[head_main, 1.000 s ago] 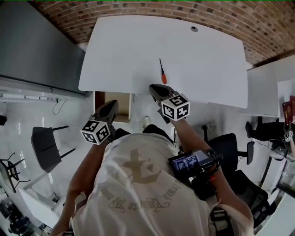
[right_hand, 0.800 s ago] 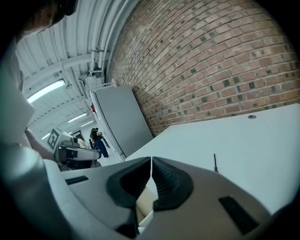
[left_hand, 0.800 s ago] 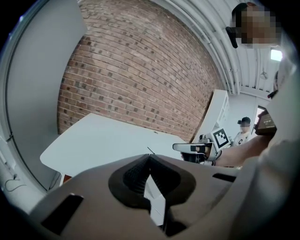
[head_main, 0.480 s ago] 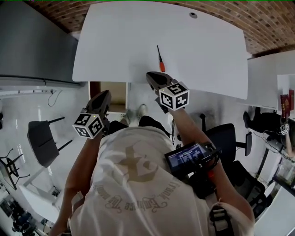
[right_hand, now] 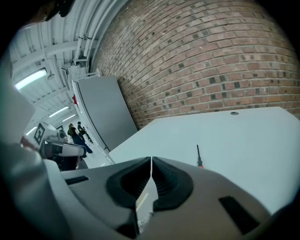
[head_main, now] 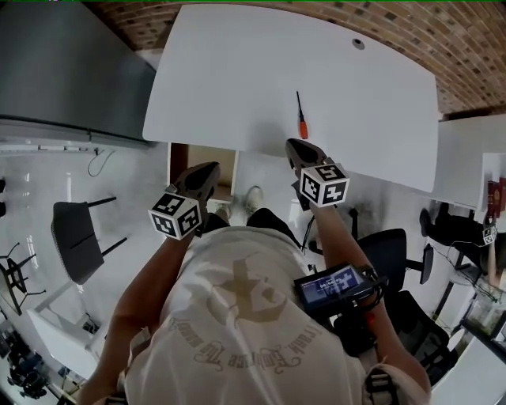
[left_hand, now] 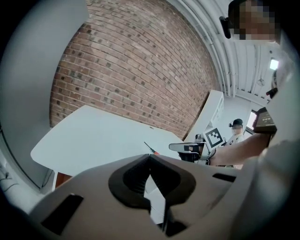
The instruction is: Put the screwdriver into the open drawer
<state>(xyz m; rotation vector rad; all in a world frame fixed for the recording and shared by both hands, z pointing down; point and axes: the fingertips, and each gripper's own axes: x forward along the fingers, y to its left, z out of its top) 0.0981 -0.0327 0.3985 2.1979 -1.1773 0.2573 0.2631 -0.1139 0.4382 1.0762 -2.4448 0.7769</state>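
Screwdriver [head_main: 300,117] first: it lies flat on the white desk [head_main: 237,79], close to the near edge, with its orange handle toward me and its dark shaft pointing toward the brick wall [head_main: 261,12]. Nothing is touching it.

My right tool [head_main: 294,145] hangs over the desk's near edge just short of the handle and apart from it. In the right gripper view its jaws are pressed together with nothing between them. The screwdriver [right_hand: 198,157] shows beyond them, a little right of the jaw line.

My left tool [head_main: 210,168] is off to the left, below the desk edge and above the drawer [head_main: 183,154], whose brown inside shows open under the desk. In the left gripper view the jaw tips meet and hold nothing. From there I see the screwdriver [left_hand: 149,147] on the desk beyond, with the right tool [left_hand: 176,147] beside it. A dark chair [head_main: 75,237] stands on the floor at the left.
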